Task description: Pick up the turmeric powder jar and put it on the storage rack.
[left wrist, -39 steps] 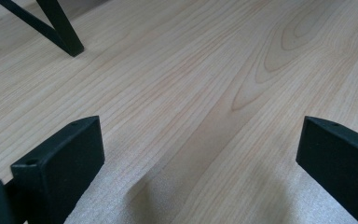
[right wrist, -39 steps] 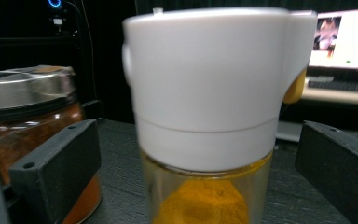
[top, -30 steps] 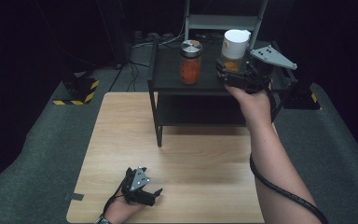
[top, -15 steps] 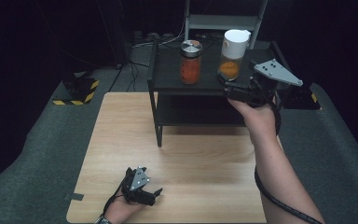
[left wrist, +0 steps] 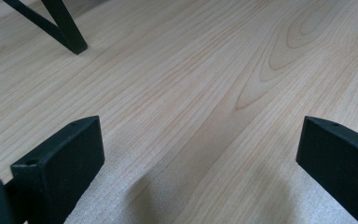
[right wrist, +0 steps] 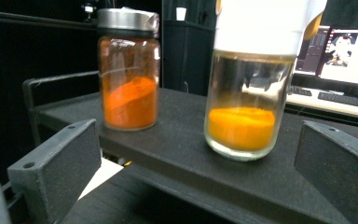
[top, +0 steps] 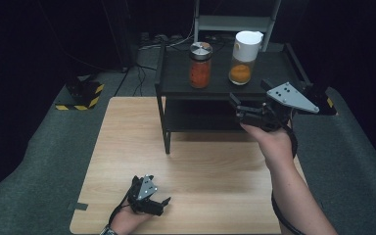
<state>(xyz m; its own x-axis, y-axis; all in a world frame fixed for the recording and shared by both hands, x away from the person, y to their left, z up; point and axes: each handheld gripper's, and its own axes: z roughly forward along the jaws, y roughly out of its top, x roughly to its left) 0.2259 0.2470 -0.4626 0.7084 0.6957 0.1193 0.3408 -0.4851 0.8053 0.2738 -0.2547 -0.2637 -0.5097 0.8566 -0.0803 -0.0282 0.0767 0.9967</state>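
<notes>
Right gripper view puts the white-capped glass jar (right wrist: 251, 79) dead ahead on the black shelf (right wrist: 177, 158), upright, a shallow layer of orange-yellow powder at its base. We find the right gripper (top: 236, 104) spread wide, empty, just short of the shelf edge and apart from the jar. A metal-lidded jar (top: 200, 64) of darker orange powder stands beside it, not touching. We judge both jars rigid, smooth, breakable and fairly light, being mostly empty. The clear glass wall below the cap looks the soundest place to take hold, with moderate pressure. No label, brand or legible writing appears on either jar. Our left gripper (top: 155, 203) rests spread and empty on the wooden worktop (top: 215, 181).
</notes>
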